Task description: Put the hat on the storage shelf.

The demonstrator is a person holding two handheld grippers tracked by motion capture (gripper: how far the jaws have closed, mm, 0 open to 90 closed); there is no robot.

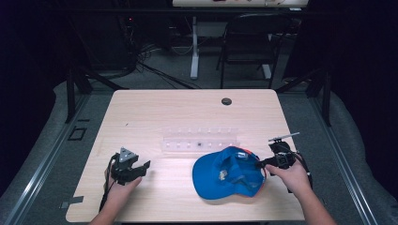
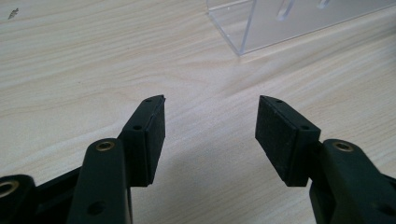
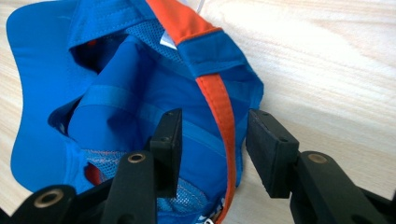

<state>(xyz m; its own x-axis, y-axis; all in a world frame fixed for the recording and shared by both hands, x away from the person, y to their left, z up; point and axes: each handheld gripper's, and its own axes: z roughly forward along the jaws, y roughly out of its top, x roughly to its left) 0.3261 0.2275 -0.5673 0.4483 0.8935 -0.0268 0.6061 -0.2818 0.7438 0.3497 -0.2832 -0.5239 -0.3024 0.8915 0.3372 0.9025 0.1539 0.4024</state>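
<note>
Blue cap [image 1: 228, 172] lies upside down on the near right part of the table [image 1: 155, 110], brim pointing left, open crown facing up. A clear plastic rack [image 1: 199, 139] sits just beyond it, toward the far side.

Right gripper [image 1: 261, 162] is at the cap's right edge. In the right gripper view its jaws stand apart, one over the inside of the crown, the other outside, with the orange-trimmed rim [image 3: 223, 122] running between them. Not clamped yet: gaps show on both sides of the fabric.

Left gripper [image 1: 143, 167] rests well to the left, over bare wood; jaws spread wide, nothing between them (the left gripper view has the rack's corner [image 2: 243, 32] ahead).

Risks as I judge them:
- The rim is soft fabric. If the jaws close on only the thin outer edge, the cap could slip out on lifting.
- Closing too deep may catch the inner lining or sweatband along with the rim, so the cap would bunch or fold instead of coming up cleanly.
- A one-sided hold at the right edge leaves the brim hanging; the cap would likely swing or drag on the table.
- The rack is near the cap's far side; a sweep that way could knock it.
- Left gripper is too far off to steady anything.
</note>
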